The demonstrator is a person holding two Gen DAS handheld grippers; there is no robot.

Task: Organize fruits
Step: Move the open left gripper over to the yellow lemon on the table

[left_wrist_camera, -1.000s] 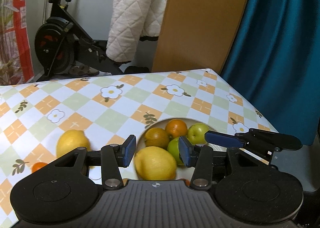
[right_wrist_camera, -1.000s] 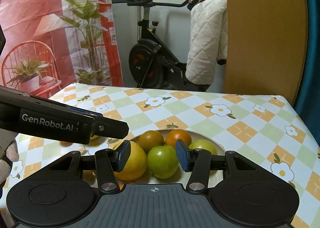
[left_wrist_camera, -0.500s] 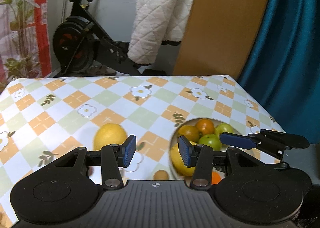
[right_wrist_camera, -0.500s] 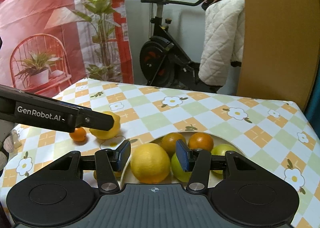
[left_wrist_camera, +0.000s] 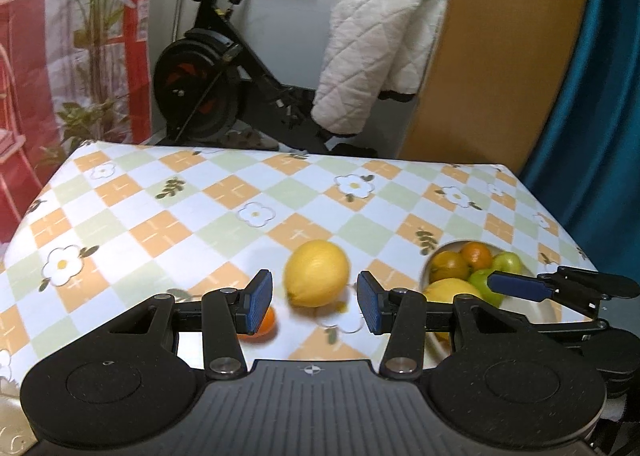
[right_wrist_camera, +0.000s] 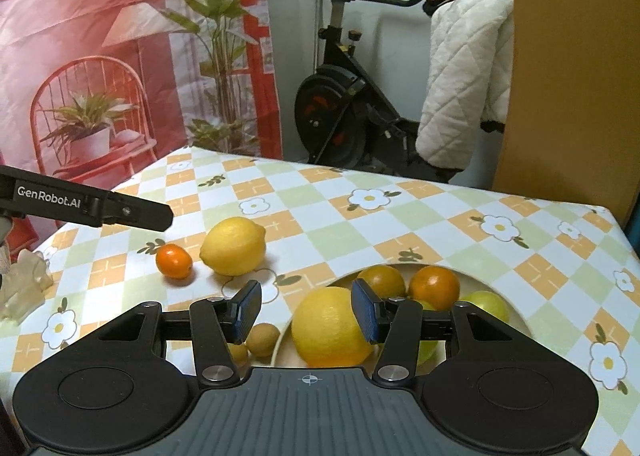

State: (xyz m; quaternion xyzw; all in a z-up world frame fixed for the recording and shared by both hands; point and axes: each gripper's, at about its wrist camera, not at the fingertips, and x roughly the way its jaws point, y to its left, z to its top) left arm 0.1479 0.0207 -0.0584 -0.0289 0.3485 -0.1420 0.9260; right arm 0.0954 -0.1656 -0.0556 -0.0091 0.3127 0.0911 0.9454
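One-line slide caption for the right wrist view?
Open right claw above a bowl of citrus and green apples; a lemon and small orange lie loose on the checkered tablecloth.

Table: checked cloth (left_wrist_camera: 224, 192) in orange, green and white, with daisies.
Behind table: black exercise bike (left_wrist_camera: 208, 84), white quilted jacket (left_wrist_camera: 372, 56) draped over its bars.
Left: red printed backdrop (right_wrist_camera: 80, 36) showing a chair and plants.
Right: tan wooden panel (left_wrist_camera: 504, 48), teal curtain (left_wrist_camera: 600, 88).
Wall: white.
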